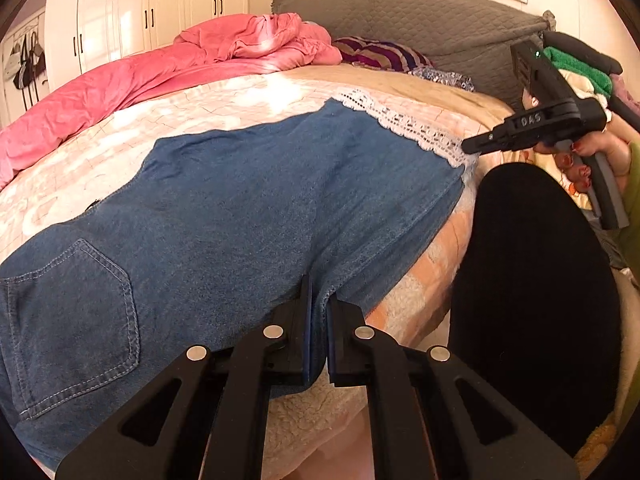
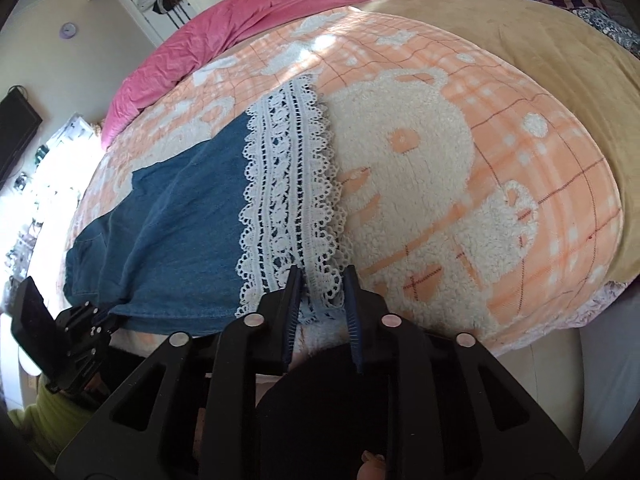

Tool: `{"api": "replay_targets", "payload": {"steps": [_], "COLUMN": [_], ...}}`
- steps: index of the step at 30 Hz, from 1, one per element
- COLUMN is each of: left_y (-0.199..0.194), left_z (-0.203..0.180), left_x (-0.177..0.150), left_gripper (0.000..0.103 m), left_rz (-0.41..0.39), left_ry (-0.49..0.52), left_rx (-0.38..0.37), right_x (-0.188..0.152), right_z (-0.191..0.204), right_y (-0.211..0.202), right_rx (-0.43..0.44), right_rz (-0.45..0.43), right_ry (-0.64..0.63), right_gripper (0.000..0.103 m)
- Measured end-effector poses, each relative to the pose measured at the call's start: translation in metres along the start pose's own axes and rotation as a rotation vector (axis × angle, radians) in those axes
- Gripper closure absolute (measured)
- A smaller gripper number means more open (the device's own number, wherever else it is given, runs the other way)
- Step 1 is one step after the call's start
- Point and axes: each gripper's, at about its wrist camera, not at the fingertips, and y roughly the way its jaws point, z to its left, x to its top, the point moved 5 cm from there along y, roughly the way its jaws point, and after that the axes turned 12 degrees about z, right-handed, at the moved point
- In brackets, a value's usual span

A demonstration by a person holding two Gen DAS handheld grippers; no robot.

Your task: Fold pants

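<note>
Blue denim pants (image 1: 248,208) lie flat on a bed, spread across a fleecy peach-and-white checked blanket (image 2: 500,168) with a raised white bear shape. The denim is finely ribbed, with a stitched, pointed back pocket (image 1: 76,320) and a wide band of white openwork lace (image 2: 292,184), scalloped along both edges, at the leg ends.

The left gripper (image 1: 319,320), black with blue pads, is clamped on the near edge of the denim, a fold of cloth pinched between its pads. The right gripper (image 2: 322,300) hovers at the near corner of the lace, its jaws slightly parted with lace lying between them; the pads do not press on it.

Only the left wrist view shows the pocket, a grey quilted headboard (image 1: 400,20), white wardrobe doors (image 1: 160,8), and the hand (image 1: 592,152) with red nails holding the right tool. Only the right wrist view shows the bear pattern and the lace in detail. Both show a crumpled pink duvet (image 1: 248,40) and a black-clad knee (image 1: 532,280).
</note>
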Motion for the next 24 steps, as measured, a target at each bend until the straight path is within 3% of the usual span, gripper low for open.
{"api": "replay_targets", "payload": {"steps": [5,8,13,16,18,20,22,24], "left_y": [0.001,0.002,0.004,0.002,-0.001,-0.003,-0.009,-0.018], "left_z": [-0.002,-0.003,-0.006,-0.007,-0.004,0.000,0.005,0.009], "left_x": [-0.001,0.000,-0.001,-0.002,-0.003,-0.002,-0.002,-0.005], "left_gripper": [0.098,0.098,0.098,0.098,0.097,0.094,0.081,0.075], "left_rz": [-0.003,-0.006,-0.006,-0.009,-0.011,-0.008,-0.013,-0.031], "left_ry": [0.002,0.003,0.012,0.015,0.008,-0.012,-0.033,-0.058], "left_rx": [-0.001,-0.007,-0.009,-0.011,-0.022,-0.038,-0.041,-0.048], "right_x": [0.001,0.002,0.003,0.000,-0.004,-0.005,-0.005,-0.006], "right_z": [0.011,0.041,0.079,0.067,0.051,0.045,0.045,0.045], "right_y": [-0.023,-0.027,0.001,0.023,0.030,0.025,0.023,0.022], "right_rx": [-0.065,-0.031,0.003,-0.064,-0.027,0.009,-0.009,-0.008], "right_rz": [-0.071,-0.087,-0.013,0.051,0.074,0.068,0.068,0.066], "right_ry": [-0.025,-0.107,-0.180,-0.128,-0.070,-0.042,-0.042,-0.044], "right_gripper": [0.079,0.071,0.059,0.056,0.056,0.058,0.058,0.058]}}
